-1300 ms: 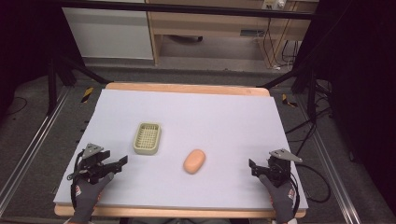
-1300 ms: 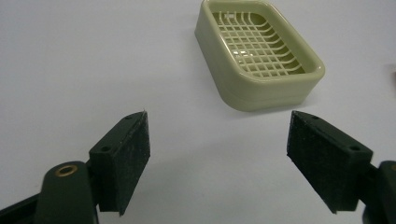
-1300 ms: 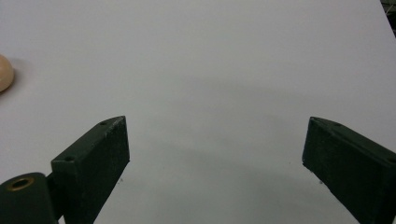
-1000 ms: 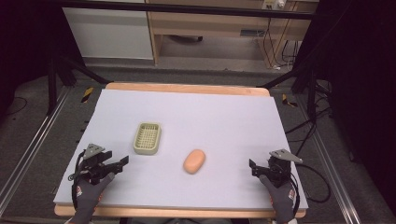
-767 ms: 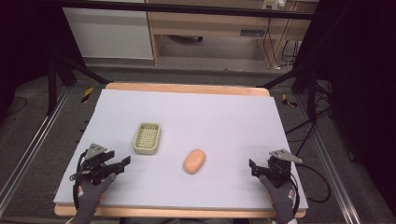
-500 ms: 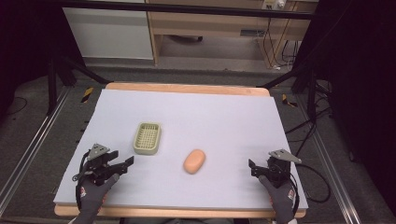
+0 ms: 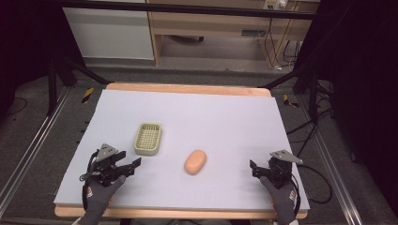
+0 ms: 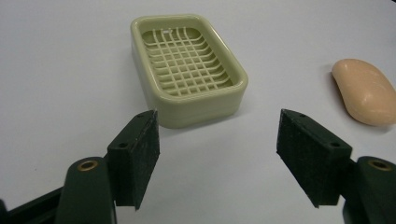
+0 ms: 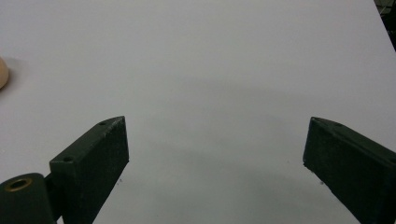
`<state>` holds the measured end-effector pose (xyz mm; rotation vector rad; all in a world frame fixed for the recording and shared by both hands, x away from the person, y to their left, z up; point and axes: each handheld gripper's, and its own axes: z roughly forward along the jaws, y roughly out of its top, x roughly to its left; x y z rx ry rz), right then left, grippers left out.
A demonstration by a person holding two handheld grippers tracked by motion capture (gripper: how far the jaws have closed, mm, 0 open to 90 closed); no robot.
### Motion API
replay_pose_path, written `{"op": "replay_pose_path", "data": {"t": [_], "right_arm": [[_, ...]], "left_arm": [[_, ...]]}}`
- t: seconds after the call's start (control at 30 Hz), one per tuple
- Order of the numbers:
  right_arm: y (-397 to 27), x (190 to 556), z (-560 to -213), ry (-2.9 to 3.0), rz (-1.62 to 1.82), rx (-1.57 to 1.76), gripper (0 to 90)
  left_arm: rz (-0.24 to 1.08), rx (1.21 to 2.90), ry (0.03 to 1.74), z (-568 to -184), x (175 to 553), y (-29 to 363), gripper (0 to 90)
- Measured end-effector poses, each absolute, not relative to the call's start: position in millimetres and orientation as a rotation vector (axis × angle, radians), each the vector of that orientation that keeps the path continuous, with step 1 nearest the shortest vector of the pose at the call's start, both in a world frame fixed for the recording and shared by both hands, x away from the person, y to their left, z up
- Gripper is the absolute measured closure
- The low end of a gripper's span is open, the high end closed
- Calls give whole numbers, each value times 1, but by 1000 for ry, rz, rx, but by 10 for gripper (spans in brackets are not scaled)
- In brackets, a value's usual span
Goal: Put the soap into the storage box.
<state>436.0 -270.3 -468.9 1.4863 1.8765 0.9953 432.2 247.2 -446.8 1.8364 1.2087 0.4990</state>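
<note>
**Facing the soap dish with jaws wide apart**

Pointing toward the pale green rectangular plastic soap dish (image 7: 148, 138), the left gripper (image 7: 132, 165) sits low over the front-left part of the light grey table top (image 7: 225, 117) in the high view, gripped by a hand in a dark grey glove (image 7: 99, 192). Its jaws stand well apart with nothing between them. In the left gripper view the soap dish (image 8: 189, 65) lies just beyond the tips of the jaws, a little left of centre between them, near but not touching — its slotted grid floor is bare and its rounded rim faces up. Both black pads (image 8: 140, 154) hover over plain table surface.

The peach-coloured oval bar of soap (image 7: 195, 161) lies flat on the table just right of the soap dish and slightly nearer the person, apart from it. In the left gripper view the soap (image 8: 366, 91) sits at the right edge, beyond the right-hand jaw and clear of it.

The right gripper (image 7: 254, 167) rests near the front-right corner of the table, held by the other gloved hand (image 7: 281, 197), well apart from the soap and the dish. Its jaws are also spread wide and hold nothing — the right gripper view shows bare grey table between them, with a sliver of the soap (image 9: 3, 72) at the far left edge.
</note>
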Motion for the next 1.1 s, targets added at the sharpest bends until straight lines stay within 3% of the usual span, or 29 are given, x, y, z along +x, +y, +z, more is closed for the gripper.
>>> {"op": "replay_pose_path", "data": {"t": [1.1], "right_arm": [[-272,436,-469,1870,997,1499,72]], "left_arm": [[532,1812,1103,-402,454,205,310]]}}
